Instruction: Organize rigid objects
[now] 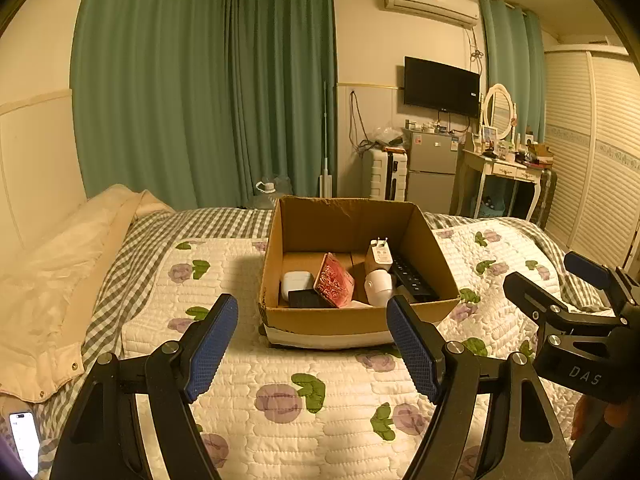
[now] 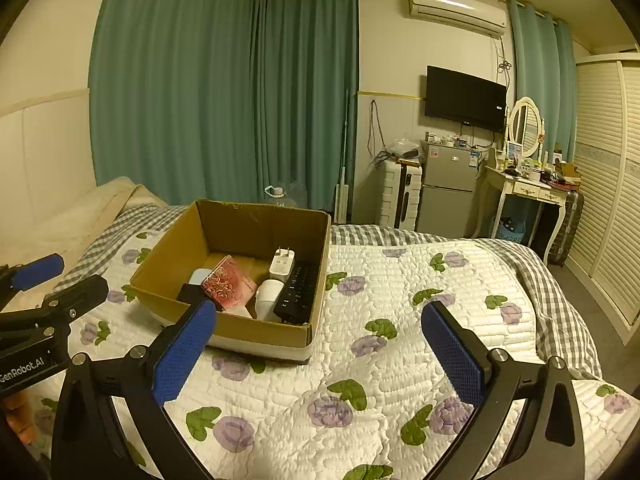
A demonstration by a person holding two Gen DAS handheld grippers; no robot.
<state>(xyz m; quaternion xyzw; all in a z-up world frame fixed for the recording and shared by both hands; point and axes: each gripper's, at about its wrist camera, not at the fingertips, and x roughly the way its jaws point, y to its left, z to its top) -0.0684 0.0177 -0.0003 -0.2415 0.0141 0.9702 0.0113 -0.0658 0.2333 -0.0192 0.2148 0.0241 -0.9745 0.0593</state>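
Observation:
An open cardboard box stands on the floral quilt. Inside lie a white earbud case, a red patterned box, a small black box, a white charger plug, a white rounded object and a black remote. My left gripper is open and empty, just in front of the box. My right gripper is open and empty, in front and to the right of the box; it also shows in the left wrist view.
A phone lies at the bed's near left edge. A beige duvet is piled on the left. Beyond the bed stand a suitcase, a small fridge and a dressing table. A louvred wardrobe lines the right.

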